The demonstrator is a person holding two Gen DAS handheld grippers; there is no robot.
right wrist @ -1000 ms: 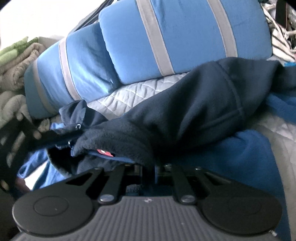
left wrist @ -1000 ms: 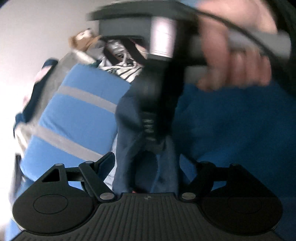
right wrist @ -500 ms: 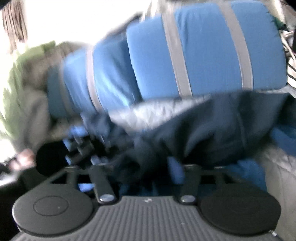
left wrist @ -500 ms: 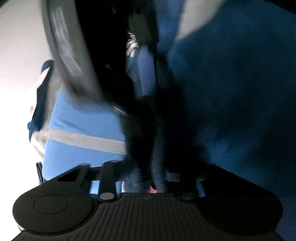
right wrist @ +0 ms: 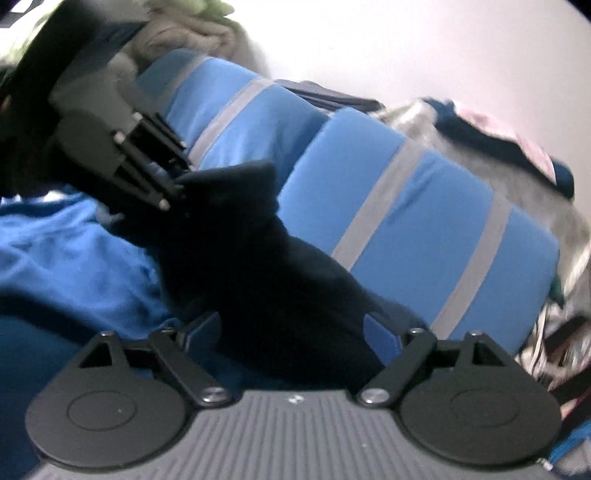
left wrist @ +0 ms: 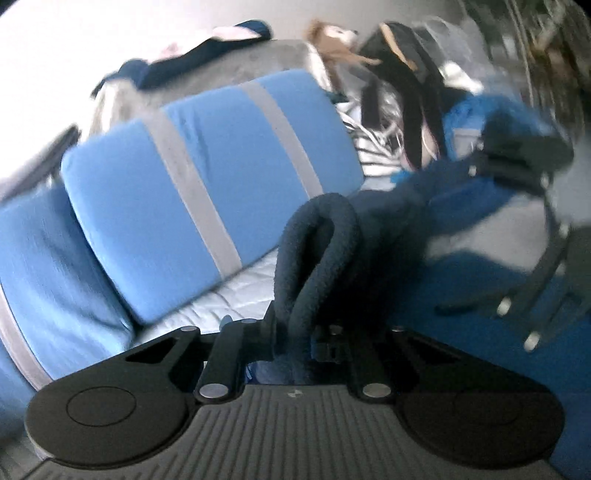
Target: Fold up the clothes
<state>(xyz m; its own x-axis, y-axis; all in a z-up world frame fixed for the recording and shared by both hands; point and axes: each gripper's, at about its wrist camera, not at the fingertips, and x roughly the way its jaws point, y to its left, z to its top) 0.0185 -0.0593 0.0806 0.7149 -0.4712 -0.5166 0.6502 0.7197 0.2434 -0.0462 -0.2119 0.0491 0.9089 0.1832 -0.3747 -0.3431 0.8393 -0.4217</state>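
A dark navy fleece garment [left wrist: 317,240] lies across a bright blue blanket [left wrist: 480,325] on a quilted bed. My left gripper [left wrist: 295,332] is shut on a looped fold of the fleece, which bulges up between the fingers. The same gripper shows in the right wrist view [right wrist: 173,184], pinching the fleece's far edge. My right gripper [right wrist: 291,328] is open, its blue-padded fingers spread on either side of the fleece [right wrist: 266,266]. It also appears at the right of the left wrist view [left wrist: 524,280].
Two blue pillows with grey stripes [left wrist: 207,162] [right wrist: 406,214] lean against the wall behind the bed. A stuffed toy [left wrist: 332,37], striped clothes [left wrist: 376,147] and a dark strap are piled at the right. Folded green and grey towels [right wrist: 192,22] lie beyond the pillows.
My right gripper has opened and let go of the fleece. Both grippers have swung apart and now face the pillows. My left gripper keeps its hold on the fleece.
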